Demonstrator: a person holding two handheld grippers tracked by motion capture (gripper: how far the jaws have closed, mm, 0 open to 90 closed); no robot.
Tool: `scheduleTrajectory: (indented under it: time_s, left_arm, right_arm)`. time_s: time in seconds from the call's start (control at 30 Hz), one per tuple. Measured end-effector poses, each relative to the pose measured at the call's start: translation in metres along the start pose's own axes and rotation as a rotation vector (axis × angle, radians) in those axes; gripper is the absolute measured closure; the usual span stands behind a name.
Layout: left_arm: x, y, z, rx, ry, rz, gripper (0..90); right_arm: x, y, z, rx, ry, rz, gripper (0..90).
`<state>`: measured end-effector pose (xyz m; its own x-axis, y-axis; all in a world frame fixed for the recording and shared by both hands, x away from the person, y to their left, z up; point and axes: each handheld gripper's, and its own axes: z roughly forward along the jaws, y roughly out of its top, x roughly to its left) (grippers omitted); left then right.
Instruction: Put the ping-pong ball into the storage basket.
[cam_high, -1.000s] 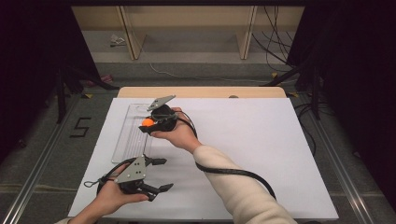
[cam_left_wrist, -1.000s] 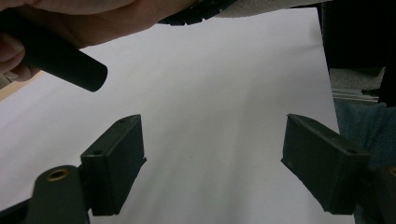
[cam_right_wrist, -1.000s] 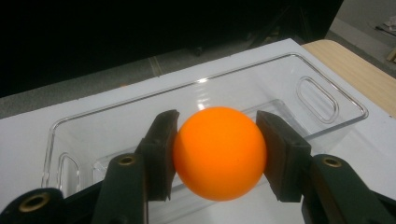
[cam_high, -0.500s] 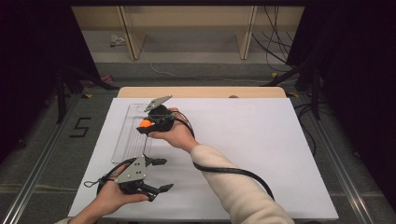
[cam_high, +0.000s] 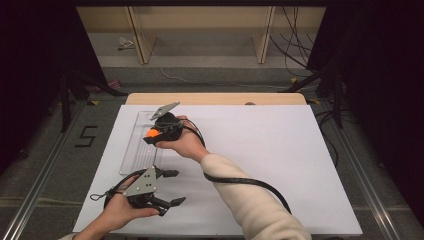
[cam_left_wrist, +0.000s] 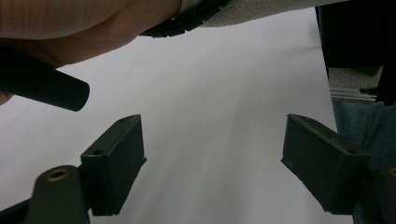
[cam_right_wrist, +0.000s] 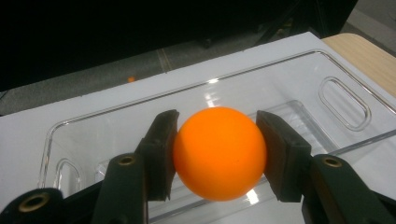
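White table (cam_high: 280, 165), ball (cam_right_wrist: 219, 151), unchanged grip.

We see a white sheet (cam_high: 280, 165) covering most of the surface, with a strip of pale wood (cam_high: 215, 98) left bare along its far edge. Beyond it stands a light wooden frame (cam_high: 200, 30) – two upright posts rising from the floor – with dark cables (cam_high: 292, 47) trailing down at its right. On the grey floor at the left, a black figure 5 (cam_high: 86, 136) is marked, and a metal rail (cam_high: 42, 170) runs beside it. Dark curtains (cam_high: 380, 75) close off both sides.
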<state>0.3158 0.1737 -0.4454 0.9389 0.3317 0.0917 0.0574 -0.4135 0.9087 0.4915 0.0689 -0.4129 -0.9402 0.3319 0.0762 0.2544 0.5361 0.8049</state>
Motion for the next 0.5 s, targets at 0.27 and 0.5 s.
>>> scheduleTrajectory:
  time_s: [0.27,0.5]
  left_arm:
    - [0.0001,0.0000,0.0000,0.001,-0.002,0.003,20.3]
    - [-0.0002,0.0000,0.0000,0.001,-0.002,0.003,20.3]
  right_arm:
    - [0.0019,0.0030,0.0057,0.006,0.007,-0.010,51.1]
    - [0.0031,0.0035,0.0106,0.016,0.011,-0.010,51.1]
